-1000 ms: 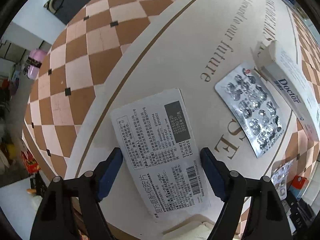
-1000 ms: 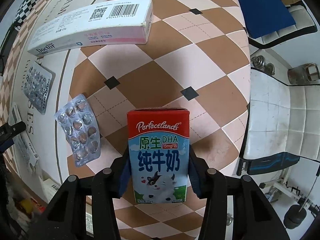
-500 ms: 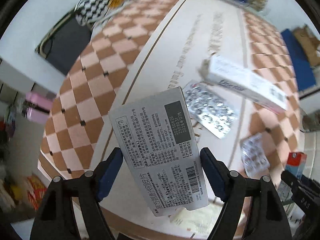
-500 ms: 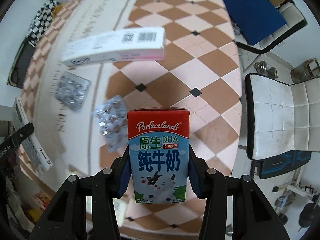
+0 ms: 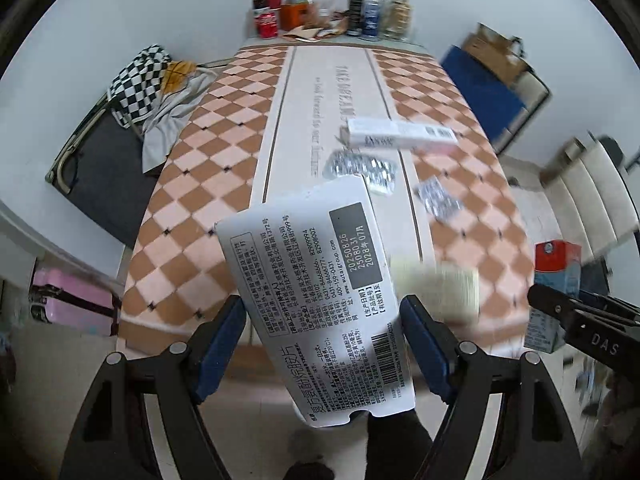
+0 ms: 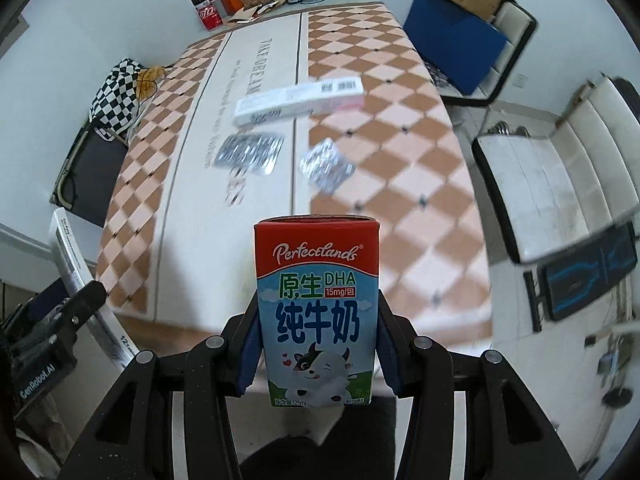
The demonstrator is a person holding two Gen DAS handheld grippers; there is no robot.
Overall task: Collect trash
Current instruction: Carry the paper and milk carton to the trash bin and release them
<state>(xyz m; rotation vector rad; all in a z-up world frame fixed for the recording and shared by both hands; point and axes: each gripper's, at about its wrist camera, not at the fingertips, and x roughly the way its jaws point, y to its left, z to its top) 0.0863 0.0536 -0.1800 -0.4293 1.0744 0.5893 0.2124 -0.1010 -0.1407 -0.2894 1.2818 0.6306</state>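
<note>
My left tongs point(image 5: 320, 344) clamp the flat white printed medicine box point(image 5: 316, 292); my right tongs point(image 6: 316, 344) clamp the red-and-blue milk carton point(image 6: 316, 312). Both are held off the near edge of the checkered-cloth desk point(image 6: 420, 240). The long white toothpaste box point(image 6: 298, 100) and two silver blister packs point(image 6: 250, 152) lie mid-desk. Only the left view shows a blurred cream pad point(image 5: 436, 288) at the near edge.

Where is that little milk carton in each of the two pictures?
Left wrist view: milk carton at the far right edge, behind the other gripper's black finger.
Right wrist view: milk carton centre, clamped in the right gripper.
Shared landmark: long white box on the table.
</note>
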